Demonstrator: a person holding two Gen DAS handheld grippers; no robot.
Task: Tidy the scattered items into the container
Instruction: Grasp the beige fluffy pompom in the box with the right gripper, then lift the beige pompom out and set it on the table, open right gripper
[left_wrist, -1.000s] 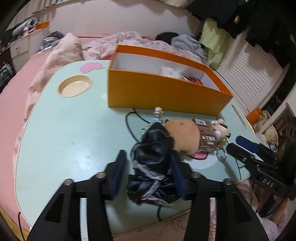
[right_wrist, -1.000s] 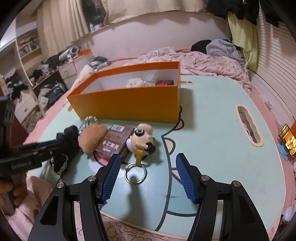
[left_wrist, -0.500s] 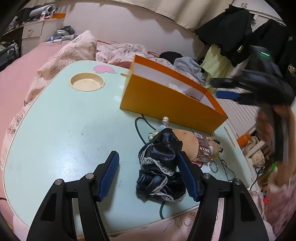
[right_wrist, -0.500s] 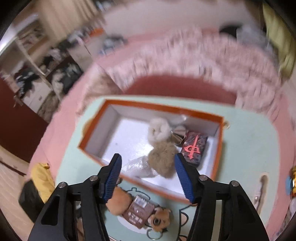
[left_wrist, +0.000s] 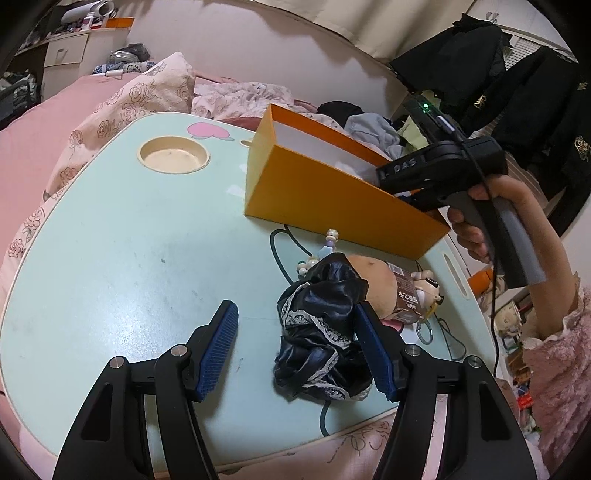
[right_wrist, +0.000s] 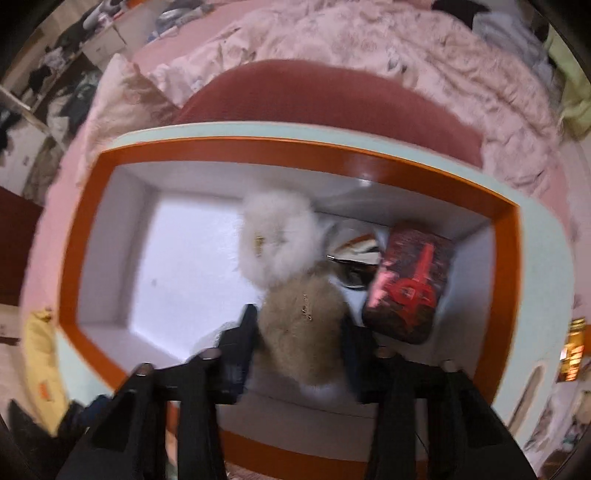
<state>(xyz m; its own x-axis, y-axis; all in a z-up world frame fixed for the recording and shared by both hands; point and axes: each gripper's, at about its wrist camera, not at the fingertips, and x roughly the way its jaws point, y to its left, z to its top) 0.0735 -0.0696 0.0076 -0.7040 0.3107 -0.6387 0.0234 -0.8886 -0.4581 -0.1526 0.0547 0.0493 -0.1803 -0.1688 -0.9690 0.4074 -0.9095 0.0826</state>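
Note:
In the left wrist view my left gripper (left_wrist: 294, 310) is open just above the mint table (left_wrist: 129, 258). A crumpled black satin cloth with lace trim (left_wrist: 317, 332) lies between its blue pads, against the right one. Behind the cloth lie a brown plush (left_wrist: 376, 280), a brown packet (left_wrist: 404, 295), a small doll keychain (left_wrist: 426, 288) and a bead string (left_wrist: 325, 251). The orange box (left_wrist: 325, 192) stands beyond. My right gripper (right_wrist: 299, 332) points down into the box with its jaws closing. A tan fur pompom (right_wrist: 303, 325) shows between its fingers; blur hides any contact.
Inside the box also lie a white fur pompom (right_wrist: 277, 240) and a dark red patterned case (right_wrist: 406, 288). A round cup recess (left_wrist: 173, 157) is sunk in the table's far left. A person's hand (left_wrist: 476, 221) holds the right gripper's body (left_wrist: 439, 166). Bedding surrounds the table.
My right gripper swung from above the keyring on the table to over the box, tipped downward, and its jaws narrowed. The left gripper's view turned a little, with the cloth still between its pads.

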